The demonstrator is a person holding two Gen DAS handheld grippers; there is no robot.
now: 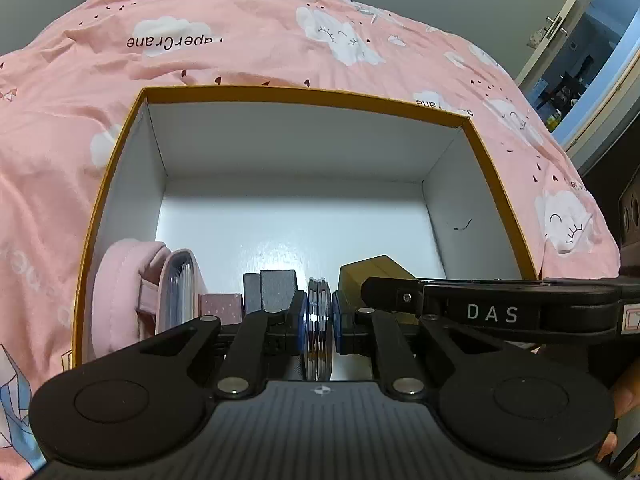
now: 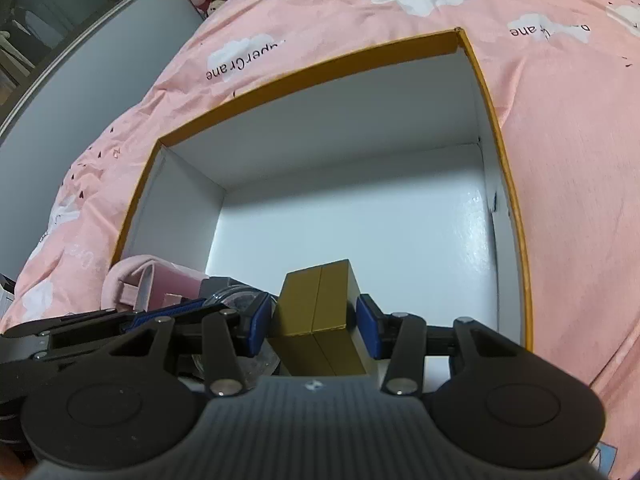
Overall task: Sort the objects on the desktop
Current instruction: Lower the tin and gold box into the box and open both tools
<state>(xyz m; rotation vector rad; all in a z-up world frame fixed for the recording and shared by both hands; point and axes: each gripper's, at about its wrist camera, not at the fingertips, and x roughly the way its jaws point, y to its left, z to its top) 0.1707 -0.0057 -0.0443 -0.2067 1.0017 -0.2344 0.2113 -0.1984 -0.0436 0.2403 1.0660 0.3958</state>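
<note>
Left wrist view: left tongs (image 1: 319, 320), nearly closed, pinch a silvery disc (image 1: 319, 332) edge-on inside the orange-rimmed box (image 1: 120, 148) on the bed, beside a pink pouch (image 1: 120, 304). Right wrist view: right tongs (image 2: 312, 326), half open, clamp a gold box (image 2: 316, 304) low inside it.

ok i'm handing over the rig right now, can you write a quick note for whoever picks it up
Left claw: shut on a thin stack of shiny discs, held on edge over the near end of the box.
Right claw: shut on a gold carton, also low over the near end.
Already in the box, near left: a pink pouch, a small pink dotted box and a grey block.
Left to do: set down and release both items. Anything still outside the box is not visible.
</note>
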